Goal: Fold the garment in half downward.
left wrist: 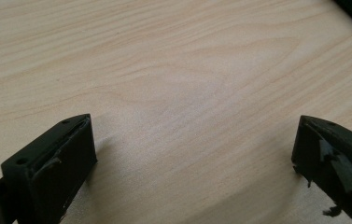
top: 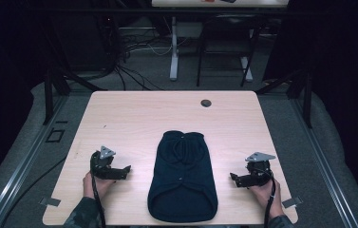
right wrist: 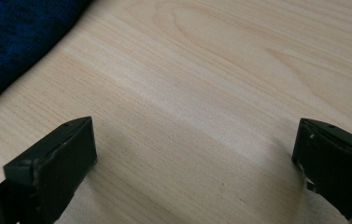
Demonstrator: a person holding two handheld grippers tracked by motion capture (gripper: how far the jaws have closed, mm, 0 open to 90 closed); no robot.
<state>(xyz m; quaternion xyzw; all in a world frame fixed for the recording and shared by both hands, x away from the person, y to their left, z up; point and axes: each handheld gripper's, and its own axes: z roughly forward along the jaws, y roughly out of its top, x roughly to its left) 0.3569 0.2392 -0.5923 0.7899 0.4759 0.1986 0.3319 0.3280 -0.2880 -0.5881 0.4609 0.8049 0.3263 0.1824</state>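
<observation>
Navy knit sleeveless garment (top: pixel 182 176) lies flat; both our left gripper (top: pixel 122 172) and right gripper (top: pixel 236 179) gape empty—we risk pinching one layer, so it bunches.

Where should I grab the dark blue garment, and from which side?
Take the dark blue garment at its two near corners on the wide hem. It lies flat, hem toward the person, between the open left gripper and right gripper, so each likely comes in low from its own side.
</observation>
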